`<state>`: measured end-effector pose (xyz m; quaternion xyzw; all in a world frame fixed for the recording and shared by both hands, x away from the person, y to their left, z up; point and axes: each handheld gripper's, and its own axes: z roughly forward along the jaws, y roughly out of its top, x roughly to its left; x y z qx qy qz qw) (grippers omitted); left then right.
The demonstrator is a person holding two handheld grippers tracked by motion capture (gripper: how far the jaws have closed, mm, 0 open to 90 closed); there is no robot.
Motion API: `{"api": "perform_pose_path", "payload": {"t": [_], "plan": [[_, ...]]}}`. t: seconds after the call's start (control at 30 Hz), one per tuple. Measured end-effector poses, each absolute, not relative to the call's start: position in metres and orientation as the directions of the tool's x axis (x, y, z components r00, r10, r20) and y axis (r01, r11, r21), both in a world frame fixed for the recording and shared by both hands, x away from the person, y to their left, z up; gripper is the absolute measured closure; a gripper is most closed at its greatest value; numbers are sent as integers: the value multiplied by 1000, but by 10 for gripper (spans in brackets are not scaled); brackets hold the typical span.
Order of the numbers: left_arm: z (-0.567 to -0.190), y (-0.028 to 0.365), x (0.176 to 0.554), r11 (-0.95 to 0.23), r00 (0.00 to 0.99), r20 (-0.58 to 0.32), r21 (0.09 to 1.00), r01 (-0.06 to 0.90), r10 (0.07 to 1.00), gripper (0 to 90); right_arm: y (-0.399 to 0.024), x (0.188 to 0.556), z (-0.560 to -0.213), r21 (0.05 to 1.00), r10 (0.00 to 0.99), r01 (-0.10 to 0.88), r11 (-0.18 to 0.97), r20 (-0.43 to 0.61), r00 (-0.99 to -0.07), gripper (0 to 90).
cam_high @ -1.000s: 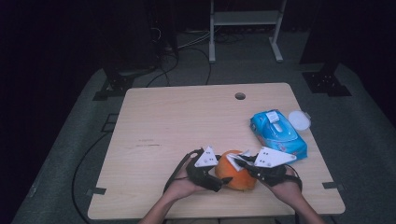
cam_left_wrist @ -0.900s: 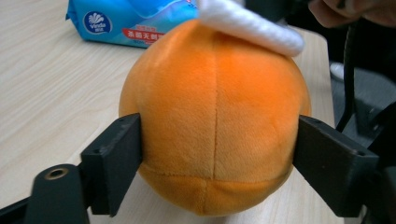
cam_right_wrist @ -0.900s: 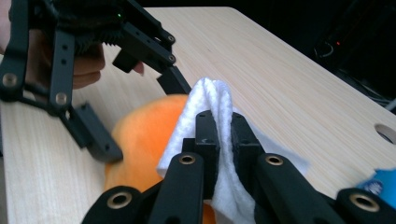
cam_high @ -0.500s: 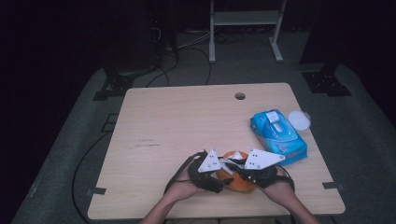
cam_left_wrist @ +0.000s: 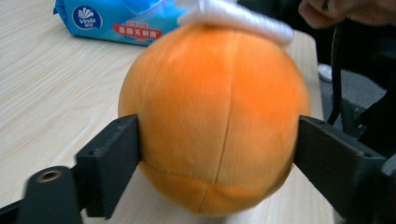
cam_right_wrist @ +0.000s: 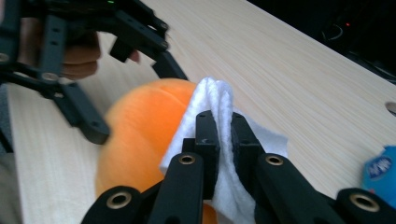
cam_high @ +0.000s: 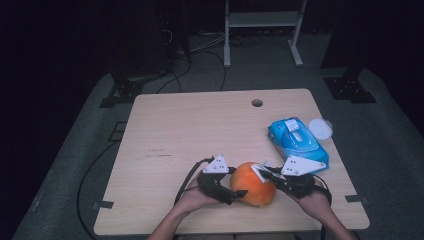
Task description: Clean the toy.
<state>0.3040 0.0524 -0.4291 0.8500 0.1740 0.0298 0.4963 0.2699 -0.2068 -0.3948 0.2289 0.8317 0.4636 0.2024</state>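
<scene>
Near the desk's (cam_high: 200,125) front edge sat the orange plush ball (cam_high: 252,184), clamped at its sides by the left gripper (cam_left_wrist: 219,158), whose jaws had just been opening a little around it. Against its top lay a white wipe (cam_right_wrist: 219,121), pinched in the tightly closed right gripper (cam_right_wrist: 223,135). Farther right lay a blue wipes pack (cam_high: 296,141)

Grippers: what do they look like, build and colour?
Both alike: the left gripper and right gripper are black linkage frames with blocky black jaws and brass-coloured pivot rivets. Each carries a pale grey three-cornered plate with dark dots on top and trails a black cable. Hands and forearms show no gloves or sleeves.
</scene>
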Motion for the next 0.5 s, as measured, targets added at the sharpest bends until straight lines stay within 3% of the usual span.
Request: {"api": "perform_pose_path", "payload": {"t": [0.27, 0.5], "plan": [[-428, 50, 297, -505, 949, -6, 846, 173, 314, 236, -171, 264, -391, 871, 483, 140, 472, -123, -867, 837], [-435, 59, 301, -516, 950, -13, 837, 181, 313, 261, -185, 271, -393, 863, 526, 171, 476, -123, -842, 837]]}}
